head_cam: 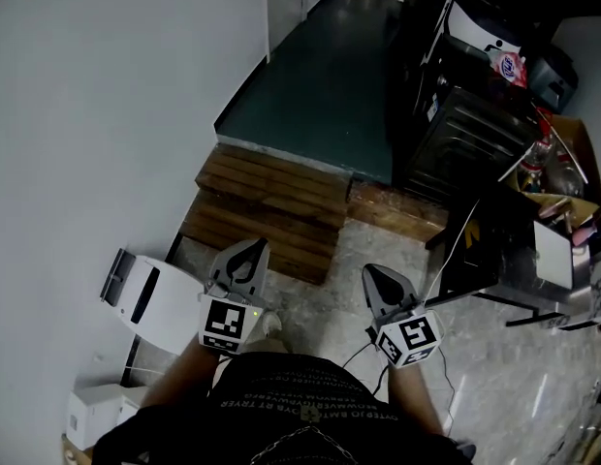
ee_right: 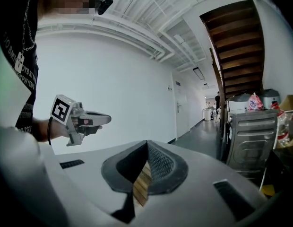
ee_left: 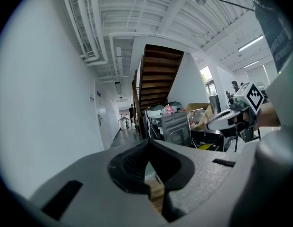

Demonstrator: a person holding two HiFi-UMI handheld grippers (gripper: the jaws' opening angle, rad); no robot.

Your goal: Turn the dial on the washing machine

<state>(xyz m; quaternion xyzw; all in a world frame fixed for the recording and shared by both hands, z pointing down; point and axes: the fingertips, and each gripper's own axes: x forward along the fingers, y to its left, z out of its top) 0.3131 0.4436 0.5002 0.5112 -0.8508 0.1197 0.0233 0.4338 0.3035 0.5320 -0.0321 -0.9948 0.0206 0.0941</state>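
- Nearest to me, the person holds both tools out at waist height, roughly level and side by side, well apart from each other
- The left gripper point(head_cam: 250, 250) has its jaws pressed together with nothing between them; only a sliver of floor shows through the notch behind the tips
- The right gripper point(head_cam: 382, 275) is the same: jaws together and nothing held
- Just ahead of the tips lies a low wooden step point(head_cam: 271, 201) that leads onto a darker green floor; a white box-shaped unit point(head_cam: 145, 303) sits by the wall at the person's left
- Further on, ahead and to the right against a clutter of boxes, stands a grey boxy appliance point(ee_right: 253, 136), which I take for the washing machine; both grippers are well apart from it
- It stands upright, its long axis vertical, its front panel turned toward the corridor and partly toward the person
- I cannot make out the dial from here, so I cannot say which way it points
- To my eye this is the approach, with no contact made
- The next move calls for crossing the step, facing the front panel, finding the dial, then spreading one pair of jaws around it
- Beyond rise a dark wooden staircase point(ee_left: 158, 74) and a long corridor
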